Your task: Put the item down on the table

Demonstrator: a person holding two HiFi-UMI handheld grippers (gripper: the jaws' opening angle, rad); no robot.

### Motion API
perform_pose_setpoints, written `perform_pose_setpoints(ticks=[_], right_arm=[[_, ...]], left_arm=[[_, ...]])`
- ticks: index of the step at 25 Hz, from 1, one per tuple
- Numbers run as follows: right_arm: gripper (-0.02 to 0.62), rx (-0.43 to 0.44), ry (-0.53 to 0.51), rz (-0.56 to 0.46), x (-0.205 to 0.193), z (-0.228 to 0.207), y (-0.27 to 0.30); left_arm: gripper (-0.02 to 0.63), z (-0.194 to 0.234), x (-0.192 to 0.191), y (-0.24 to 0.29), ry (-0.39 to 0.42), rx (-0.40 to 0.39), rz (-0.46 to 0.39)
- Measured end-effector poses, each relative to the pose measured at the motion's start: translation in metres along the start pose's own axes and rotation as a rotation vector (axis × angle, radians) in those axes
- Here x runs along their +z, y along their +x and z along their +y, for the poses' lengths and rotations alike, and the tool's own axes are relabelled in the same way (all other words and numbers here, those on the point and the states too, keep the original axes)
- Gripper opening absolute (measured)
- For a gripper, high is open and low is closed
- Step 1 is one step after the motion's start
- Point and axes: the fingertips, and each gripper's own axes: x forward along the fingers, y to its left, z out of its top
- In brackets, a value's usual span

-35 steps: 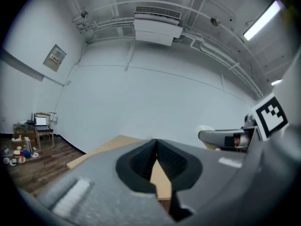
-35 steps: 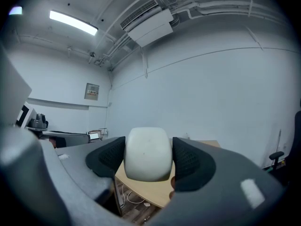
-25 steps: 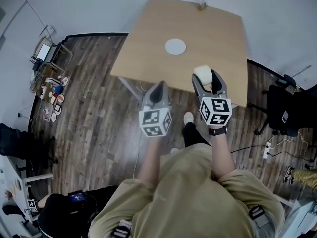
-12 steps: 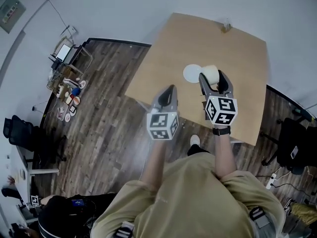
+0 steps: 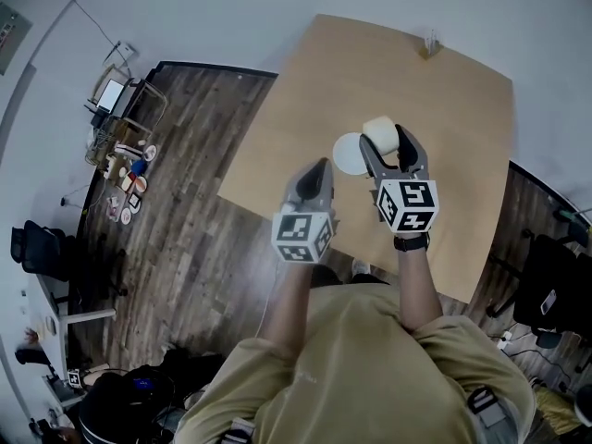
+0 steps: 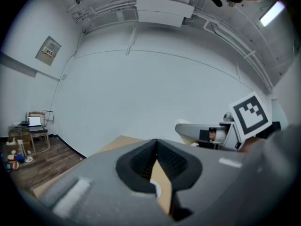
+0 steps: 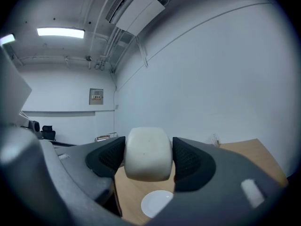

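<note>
Right tongs (image 5: 389,143) grasp a white cup (image 5: 379,129) over the table (image 5: 453,100); left tongs (image 5: 319,167) clenched, empty.
White plate (image 5: 347,155) lies mid-table, right below the cup.

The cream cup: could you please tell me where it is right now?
The cream cup is clamped in the right gripper, right of centre in the head view, over the wooden table and beside the right edge of the white saucer.

Office-type lab: office chair (image 5: 37,248), laptop (image 5: 109,93), bare walls (image 5: 231,17).
</note>
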Motion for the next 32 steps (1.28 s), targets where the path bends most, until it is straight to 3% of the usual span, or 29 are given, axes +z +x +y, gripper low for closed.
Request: perform_pose_setpoints(ticks=[4, 20, 32], right_arm=[[0.318, 0.004, 0.035, 0.059, -0.034, -0.017, 0.033], [0.318, -0.079, 0.027, 0.364, -0.186, -0.079, 0.135], [0.316, -0.028, 0.01, 0.568, -0.276, -0.057, 0.168]], left_arm=[[0.002, 0.027, -0.024, 0.026, -0.005, 0.043, 0.061], [0.002, 0.1, -0.121, 0.159, -0.114, -0.013, 0.277], [0.002, 0.13, -0.176, 0.185, -0.177, -0.011, 0.396]])
